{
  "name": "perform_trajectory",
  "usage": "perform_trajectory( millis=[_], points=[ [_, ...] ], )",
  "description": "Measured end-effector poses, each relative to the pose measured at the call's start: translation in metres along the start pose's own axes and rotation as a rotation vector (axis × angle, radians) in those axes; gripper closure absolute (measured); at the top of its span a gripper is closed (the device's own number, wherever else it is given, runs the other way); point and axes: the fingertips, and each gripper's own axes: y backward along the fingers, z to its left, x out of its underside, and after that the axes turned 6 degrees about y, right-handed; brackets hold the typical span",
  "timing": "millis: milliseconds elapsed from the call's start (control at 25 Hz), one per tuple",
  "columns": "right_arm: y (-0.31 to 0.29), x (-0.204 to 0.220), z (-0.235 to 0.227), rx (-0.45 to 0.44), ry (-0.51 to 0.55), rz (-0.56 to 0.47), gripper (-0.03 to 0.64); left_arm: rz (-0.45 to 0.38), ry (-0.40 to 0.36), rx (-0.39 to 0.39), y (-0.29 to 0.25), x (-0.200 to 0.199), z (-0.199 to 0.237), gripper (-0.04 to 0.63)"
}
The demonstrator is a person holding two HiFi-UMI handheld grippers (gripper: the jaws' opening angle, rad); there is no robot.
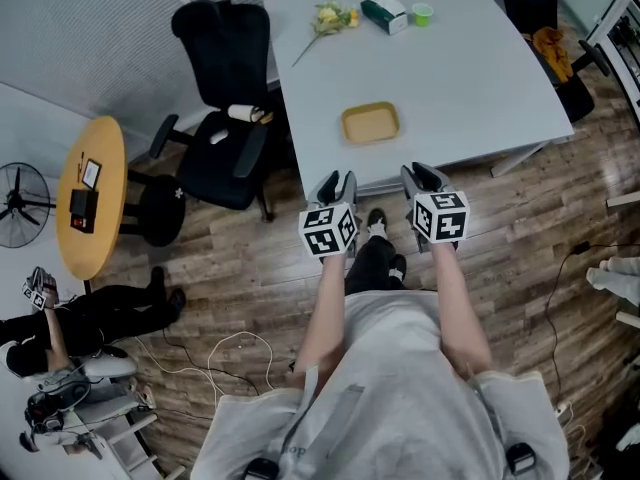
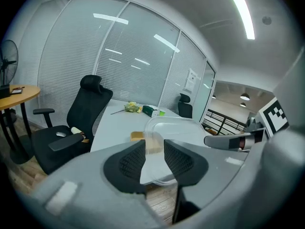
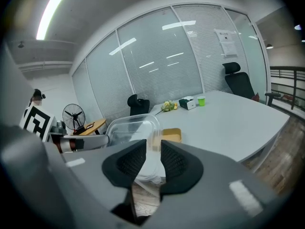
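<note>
While the left gripper (image 1: 337, 183) and right gripper (image 1: 425, 176) each pinch narrowly on one edge of a clear plastic container (image 2: 176, 128), holding it between them at the near edge of the pale surface (image 1: 450, 78), a tan tray (image 1: 370, 123) lies just ahead. Flowers (image 1: 330, 16), a green box (image 1: 384, 13) and a green cup (image 1: 422, 13) sit at the far end. A black chair (image 1: 225, 118) stands to the left on the wood floor (image 1: 250, 268). Only the gripper views show the container plainly.

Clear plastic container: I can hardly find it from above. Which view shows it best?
The right gripper view: the clear plastic container shows rim and wall, its edge pinched in the jaws of the right gripper. The left gripper view shows it likewise, pinched by the left gripper. In the head view it barely shows.
</note>
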Motion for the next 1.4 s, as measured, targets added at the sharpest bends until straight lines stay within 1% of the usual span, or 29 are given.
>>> perform_trajectory(
  millis=[120, 480, 720, 880, 1200, 1400],
  points=[
    [0.000, -0.001, 0.000, -0.005, -0.007, -0.008, 0.522, 0.003, -0.015, 0.002, 0.002, 0.002, 0.000, 0.472],
    [-0.003, -0.008, -0.004, -0.004, -0.015, -0.017, 0.526, -0.012, -0.009, -0.006, 0.000, -0.005, -0.003, 0.476],
    [-0.005, -0.014, -0.008, 0.001, 0.004, -0.016, 0.531, -0.017, 0.003, -0.005, -0.005, -0.007, -0.004, 0.477],
    [-0.003, -0.015, -0.014, 0.007, 0.002, -0.017, 0.532, -0.018, -0.009, 0.004, -0.008, -0.009, -0.011, 0.479],
    [-0.009, -0.020, -0.011, -0.014, 0.013, -0.020, 0.538, -0.028, -0.011, -0.014, -0.007, -0.014, -0.008, 0.480],
    [-0.014, -0.027, -0.008, -0.027, 0.014, -0.027, 0.544, -0.042, 0.000, -0.039, -0.006, -0.021, -0.003, 0.480]
  ],
)
